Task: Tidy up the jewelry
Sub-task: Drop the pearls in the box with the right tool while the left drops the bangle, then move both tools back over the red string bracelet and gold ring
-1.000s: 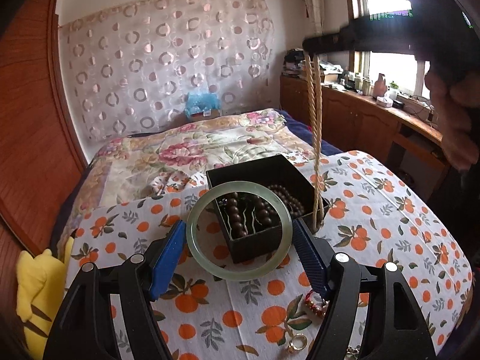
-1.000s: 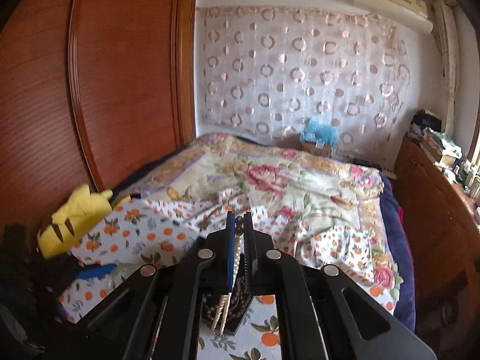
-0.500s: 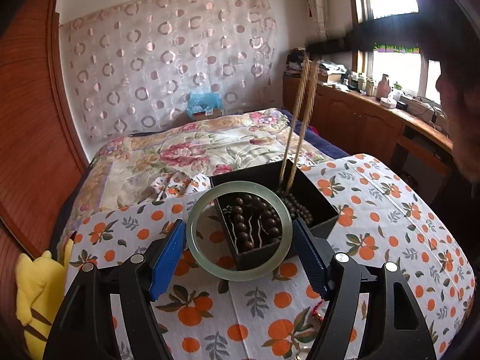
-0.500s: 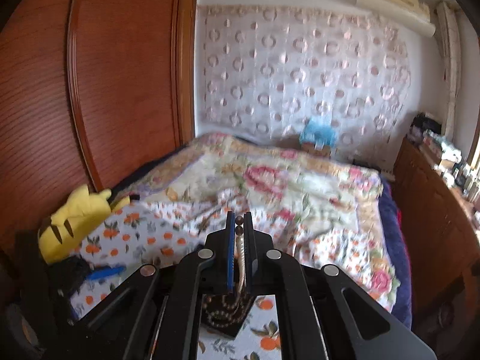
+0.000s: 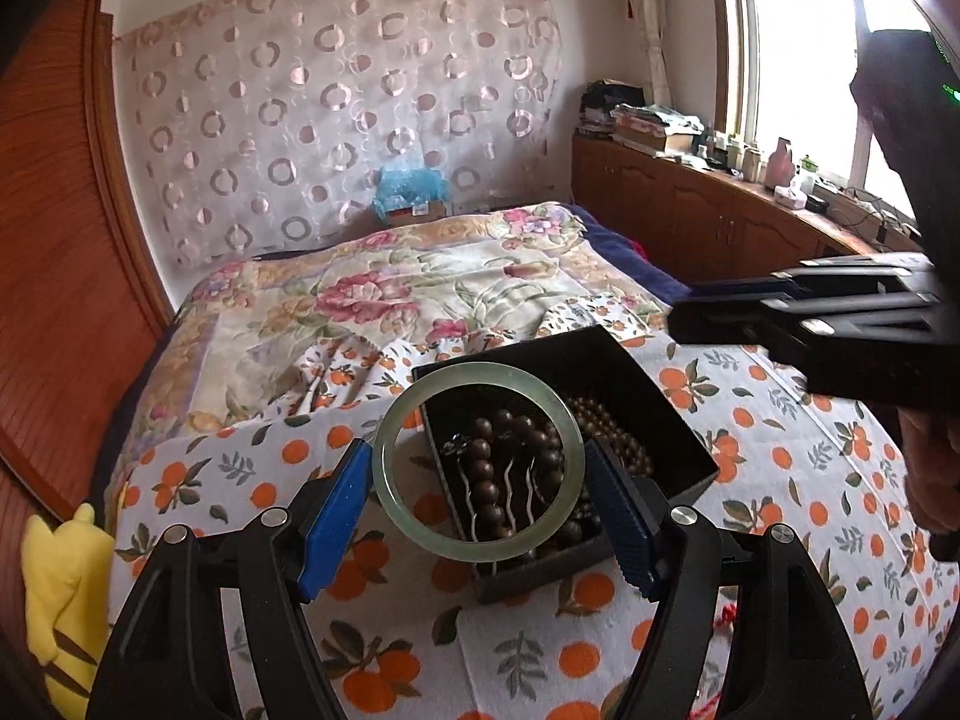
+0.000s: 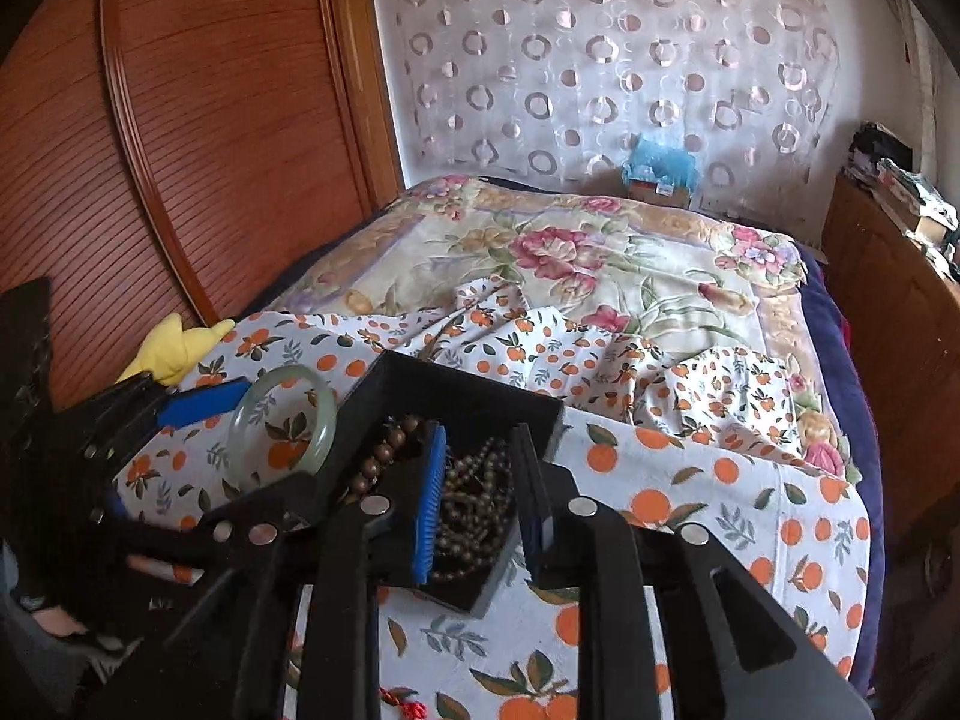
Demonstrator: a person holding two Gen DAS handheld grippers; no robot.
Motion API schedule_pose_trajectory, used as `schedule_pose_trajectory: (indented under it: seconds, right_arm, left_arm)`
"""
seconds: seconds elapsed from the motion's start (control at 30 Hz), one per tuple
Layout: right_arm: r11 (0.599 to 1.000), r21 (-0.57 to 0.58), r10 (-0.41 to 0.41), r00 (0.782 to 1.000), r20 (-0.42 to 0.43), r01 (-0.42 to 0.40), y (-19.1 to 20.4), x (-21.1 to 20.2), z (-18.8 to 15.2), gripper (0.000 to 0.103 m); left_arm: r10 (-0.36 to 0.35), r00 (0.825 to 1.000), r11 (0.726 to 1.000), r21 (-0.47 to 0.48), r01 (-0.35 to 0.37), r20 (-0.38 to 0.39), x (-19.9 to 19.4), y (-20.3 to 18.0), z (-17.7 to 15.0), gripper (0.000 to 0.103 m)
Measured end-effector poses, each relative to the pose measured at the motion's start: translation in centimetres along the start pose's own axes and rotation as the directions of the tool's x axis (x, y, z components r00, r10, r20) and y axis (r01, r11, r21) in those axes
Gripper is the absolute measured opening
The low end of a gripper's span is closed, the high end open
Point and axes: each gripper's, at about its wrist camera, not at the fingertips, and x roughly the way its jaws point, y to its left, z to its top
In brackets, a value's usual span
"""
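Observation:
My left gripper [image 5: 477,462] is shut on a pale green jade bangle [image 5: 480,547], which hangs upright just over the near left corner of an open black box [image 5: 660,396]. Dark wooden bead bracelets [image 5: 480,468] and wavy metal hairpins lie in the box. My right gripper [image 6: 480,438] hovers low over the box's right half with its jaws opening. No pad presses on anything. A brown bead necklace [image 6: 474,498] lies in the box below them. The right wrist view shows the bangle [image 6: 324,420] at the left.
The box stands on an orange-print cloth [image 5: 780,480]. A red tassel piece [image 6: 408,705] lies on it near the front. A yellow plush toy [image 5: 54,600] sits at the left edge. Behind are a floral quilt [image 5: 420,288] and a wooden cabinet [image 5: 690,210].
The right gripper came down over the box with the hanging cord necklace and parted its jaws; the necklace now lies in the box. The left gripper carried the bangle closer over the box.

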Motion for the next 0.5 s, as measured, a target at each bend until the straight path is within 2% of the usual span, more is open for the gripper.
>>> schedule_pose_trajectory:
  seconds: [0.37, 0.5]
  right_arm:
    - [0.999, -0.023, -0.040, 0.999, -0.002, 0.040, -1.7, -2.3, -4.4, 0.025]
    - [0.999, -0.020, -0.031, 0.999, 0.013, 0.032, -1.8, -3.1, -6.0, 0.025]
  left_arm:
    - [-0.016, 0.998, 1.000, 0.012, 0.017, -0.058, 3.4, -1.7, 0.5, 0.069]
    - [-0.023, 0.998, 0.999, 0.025, 0.024, -0.055, 2.8, -2.1, -0.2, 0.069]
